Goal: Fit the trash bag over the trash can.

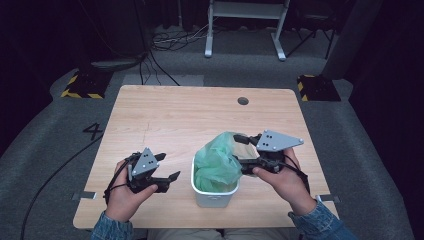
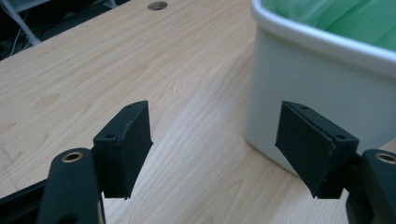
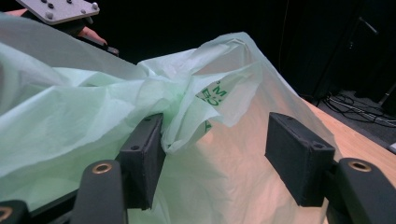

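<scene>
A white bin (image 1: 214,195) stands near the table's front edge, lined with a pale green plastic bag (image 1: 216,162) that bulges up above its rim. My right gripper (image 1: 237,149) is at the bag's right side with its jaws apart. In the right gripper view the bag's (image 3: 93,112) crumpled film lies between the jaws of my right gripper (image 3: 215,156); a fold rests against the left pad (image 3: 144,158) and the right pad stands clear of the film. My left gripper (image 1: 169,166) hovers open just left of the bin (image 2: 308,88), nothing between the jaws of my left gripper (image 2: 215,154).
The wooden table (image 1: 165,115) has a round cable hole (image 1: 243,101) near its far edge. Beyond it lie floor cables (image 1: 172,40), a white frame's legs (image 1: 245,30) and yellow-black striped bases (image 1: 80,87).
</scene>
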Available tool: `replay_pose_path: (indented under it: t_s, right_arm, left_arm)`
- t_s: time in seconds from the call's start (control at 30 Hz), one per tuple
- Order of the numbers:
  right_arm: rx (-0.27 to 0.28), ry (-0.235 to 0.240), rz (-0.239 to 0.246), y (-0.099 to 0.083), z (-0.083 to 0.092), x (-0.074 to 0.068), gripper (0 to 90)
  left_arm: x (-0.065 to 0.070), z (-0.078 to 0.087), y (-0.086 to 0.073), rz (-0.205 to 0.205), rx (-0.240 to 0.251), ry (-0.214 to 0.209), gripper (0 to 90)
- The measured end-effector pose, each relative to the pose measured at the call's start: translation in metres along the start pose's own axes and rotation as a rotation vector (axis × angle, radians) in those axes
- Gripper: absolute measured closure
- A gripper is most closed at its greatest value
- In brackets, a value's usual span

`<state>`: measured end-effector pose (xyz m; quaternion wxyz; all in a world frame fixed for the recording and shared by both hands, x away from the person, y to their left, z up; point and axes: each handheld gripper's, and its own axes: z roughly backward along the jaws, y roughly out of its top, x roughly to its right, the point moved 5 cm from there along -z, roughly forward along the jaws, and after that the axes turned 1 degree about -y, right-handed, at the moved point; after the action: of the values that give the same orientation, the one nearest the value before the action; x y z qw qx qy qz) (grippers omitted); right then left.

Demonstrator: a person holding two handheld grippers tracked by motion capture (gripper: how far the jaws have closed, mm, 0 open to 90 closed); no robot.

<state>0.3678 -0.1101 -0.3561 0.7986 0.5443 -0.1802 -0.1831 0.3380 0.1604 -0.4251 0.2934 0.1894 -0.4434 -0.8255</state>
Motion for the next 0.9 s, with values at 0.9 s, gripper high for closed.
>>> replay_pose_path:
  t_s: [0.9]
  right_arm:
    - [-0.019, 0.036, 0.028, 0.009, -0.028, -0.013, 38.4]
  left_arm:
    - [0.024, 0.0, 0.045, -0.075, 0.081, -0.076, 27.1]
